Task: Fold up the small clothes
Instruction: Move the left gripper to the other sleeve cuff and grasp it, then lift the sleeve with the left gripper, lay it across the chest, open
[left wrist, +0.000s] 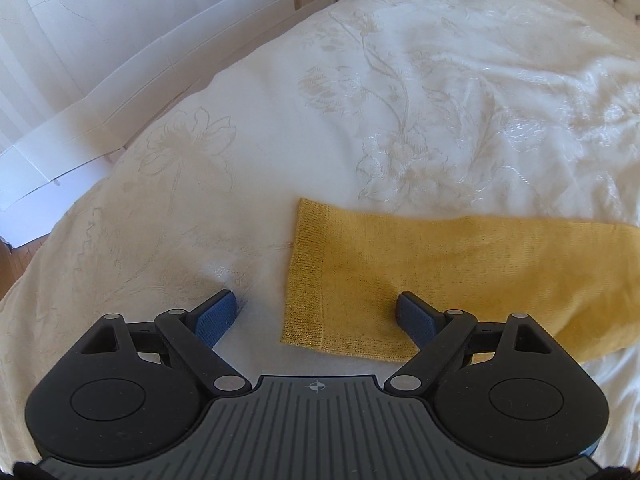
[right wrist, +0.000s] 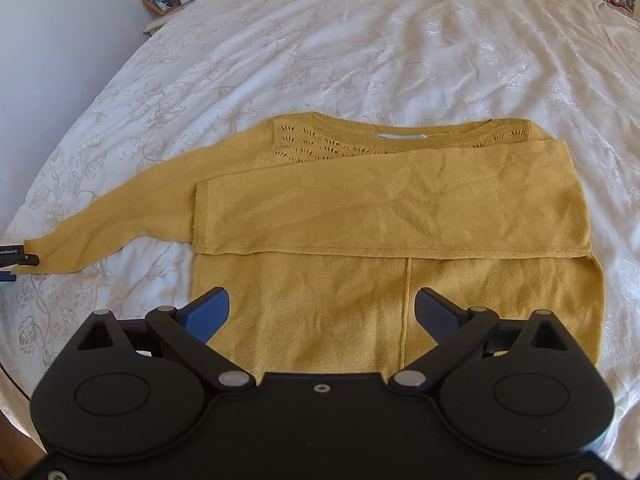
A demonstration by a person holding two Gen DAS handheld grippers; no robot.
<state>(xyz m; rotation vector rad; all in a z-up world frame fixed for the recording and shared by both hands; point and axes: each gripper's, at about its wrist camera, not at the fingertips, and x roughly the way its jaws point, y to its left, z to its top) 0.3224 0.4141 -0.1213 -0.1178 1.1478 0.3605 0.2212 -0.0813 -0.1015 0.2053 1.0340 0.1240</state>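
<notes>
Both the left gripper (left wrist: 316, 312) and right gripper (right wrist: 322, 310) hang with jaws apart, holding nothing. The mustard sweater (right wrist: 360, 280) looks soft, light and limp. The ribbed cuff (left wrist: 308, 276) of its outstretched sleeve seems the best hold.

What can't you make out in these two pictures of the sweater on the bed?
- Sweater hem: right wrist view, hidden behind the right tool.
- Sleeve past the cuff: left wrist view, cut off by the right edge.
- Framed photos: right wrist view, too small to read.

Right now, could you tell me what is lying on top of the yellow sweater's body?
One sleeve is folded across the sweater, just below the neckline. The chest beneath it is covered. The other sleeve lies stretched out on the bedspread.
</notes>
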